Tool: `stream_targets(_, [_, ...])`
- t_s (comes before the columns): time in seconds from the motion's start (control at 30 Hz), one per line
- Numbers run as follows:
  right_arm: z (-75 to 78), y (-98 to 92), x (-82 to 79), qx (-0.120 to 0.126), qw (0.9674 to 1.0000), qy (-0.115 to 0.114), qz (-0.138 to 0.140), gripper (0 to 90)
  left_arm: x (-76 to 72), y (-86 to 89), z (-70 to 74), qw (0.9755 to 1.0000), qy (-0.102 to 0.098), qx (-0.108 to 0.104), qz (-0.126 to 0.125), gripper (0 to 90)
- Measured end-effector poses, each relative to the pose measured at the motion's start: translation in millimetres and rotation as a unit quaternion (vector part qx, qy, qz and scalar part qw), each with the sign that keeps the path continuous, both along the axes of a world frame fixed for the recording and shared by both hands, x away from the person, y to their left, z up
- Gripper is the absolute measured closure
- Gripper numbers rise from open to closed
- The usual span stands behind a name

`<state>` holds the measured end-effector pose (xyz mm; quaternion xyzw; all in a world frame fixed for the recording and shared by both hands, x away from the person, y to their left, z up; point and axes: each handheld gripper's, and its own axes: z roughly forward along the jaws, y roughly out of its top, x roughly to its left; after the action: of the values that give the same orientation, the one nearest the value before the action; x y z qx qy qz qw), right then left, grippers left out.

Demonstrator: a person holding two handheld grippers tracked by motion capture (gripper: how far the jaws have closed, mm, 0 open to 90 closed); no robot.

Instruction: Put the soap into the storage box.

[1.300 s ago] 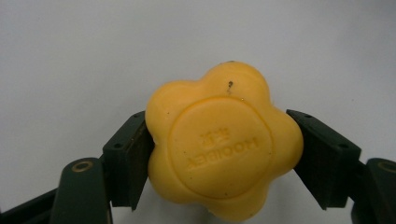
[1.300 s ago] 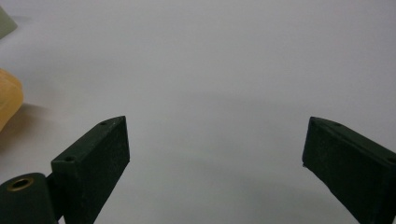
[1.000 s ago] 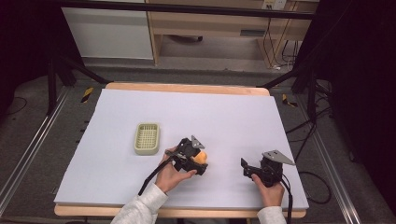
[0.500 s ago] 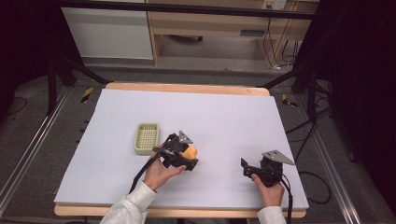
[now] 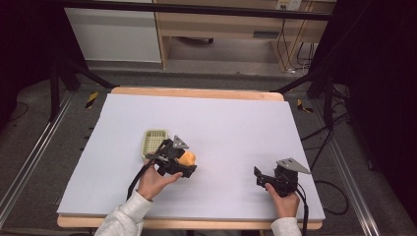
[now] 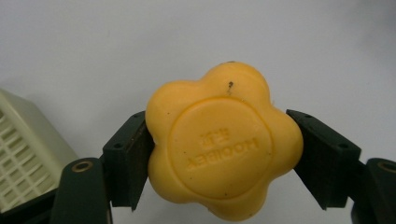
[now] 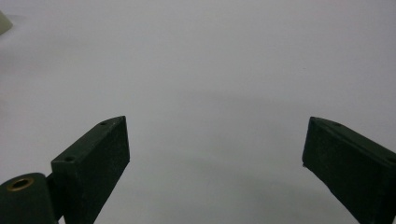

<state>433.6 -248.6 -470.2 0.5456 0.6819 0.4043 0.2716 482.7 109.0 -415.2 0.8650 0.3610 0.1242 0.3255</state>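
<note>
Nearest you, at the bottom of the high view, your two hands come in over the desk [image 5: 236, 118]. Your right gripper [image 5: 268, 178] sits low at the lower right of the frame, its jaws spread wide with nothing between them; its own view looks out between the two black jaws at bare desk, with a pale corner of something at the upper left edge.

A little farther in, left of centre, your left gripper [image 5: 183, 164] has its jaws closed on the soap [image 5: 187, 158], an orange-yellow, flower-shaped bar. In the left gripper view the soap [image 6: 223, 142] is pinched from both sides across its width, its stamped round face turned to the camera and the lettering upside down. It appears lifted clear of the desk, though I cannot be sure of that.

Just beyond and to the left of the soap in the high view is the tray [image 5: 154, 141], a pale slotted dish, touching or nearly touching the gripper's outline. In the left gripper view the tray [image 6: 28, 154] shows at the lower left, so it lies to the left of the jaws and close by. If the soap is meant for the tray, your left hand is much the nearer; the right is well apart.

The high view gives you the layout; the left gripper view alone shows the grip and the stamped face.
</note>
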Motion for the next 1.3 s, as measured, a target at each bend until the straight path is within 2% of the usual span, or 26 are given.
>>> stream_targets(0.27, [0.1, -0.6, 0.0, 0.000, 1.0000, -0.001, -0.001, 7.9, 4.1, 18.8, 4.1, 0.9997, 0.002, -0.011, 0.022, 26.8])
stream_targets(0.5, [0.4, 0.1, 0.0, 0.001, 1.0000, 0.001, 0.002, 8.0, 8.8, 31.7, 8.7, 0.9994, 0.001, -0.012, 0.034, 26.8])
stream_targets(0.6, [0.6, 0.2, -0.2, 0.002, 1.0000, 0.000, 0.000, 8.0, 10.3, 37.7, 10.5, 0.9988, -0.006, -0.015, 0.046, 26.8])
stream_targets(0.77, [0.7, 0.4, -0.1, 0.003, 1.0000, 0.002, 0.002, 8.0, 14.2, 48.8, 14.2, 0.9981, -0.004, -0.020, 0.059, 26.8])
stream_targets(1.3, [0.8, 1.2, 0.1, 0.002, 1.0000, 0.002, 0.005, 8.0, 25.9, 68.1, 15.0, 0.9956, -0.007, -0.024, 0.090, 26.8])
